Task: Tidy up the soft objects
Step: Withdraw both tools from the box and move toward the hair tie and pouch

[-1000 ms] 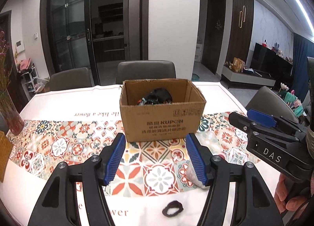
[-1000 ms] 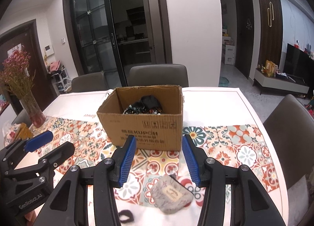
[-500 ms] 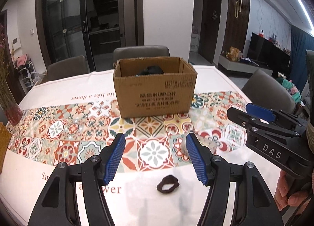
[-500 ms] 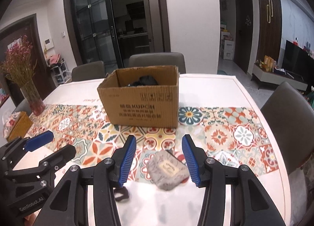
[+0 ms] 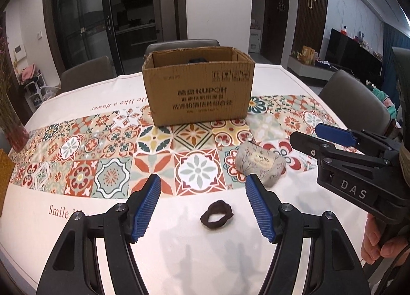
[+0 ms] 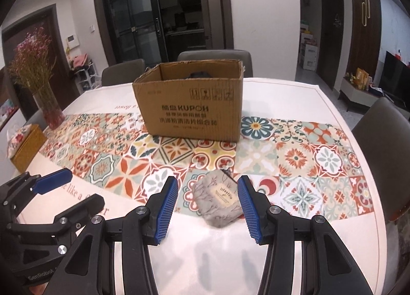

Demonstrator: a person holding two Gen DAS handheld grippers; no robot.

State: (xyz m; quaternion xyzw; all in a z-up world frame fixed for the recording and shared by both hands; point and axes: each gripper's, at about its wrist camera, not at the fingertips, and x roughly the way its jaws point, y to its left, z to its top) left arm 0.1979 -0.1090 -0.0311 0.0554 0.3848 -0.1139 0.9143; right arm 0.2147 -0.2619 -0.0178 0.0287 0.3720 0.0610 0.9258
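Both claws lowered, pouch [image 6: 219,198] between right claw [image 6: 207,206] (untouched)

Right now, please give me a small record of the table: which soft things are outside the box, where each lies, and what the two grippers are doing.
box: cardboard box, open top, upright on the patterned tablecloth; something dark shows inside
pouch: grey pouch flat on the cloth, in front of the box
hair tie: dark hair tie on the plain part of the cloth, nearer than the pouch
left gripper: empty, jaws opening, hair tie lies ahead between its fingers
right gripper: open, empty, pouch lies between its fingers, not pressed
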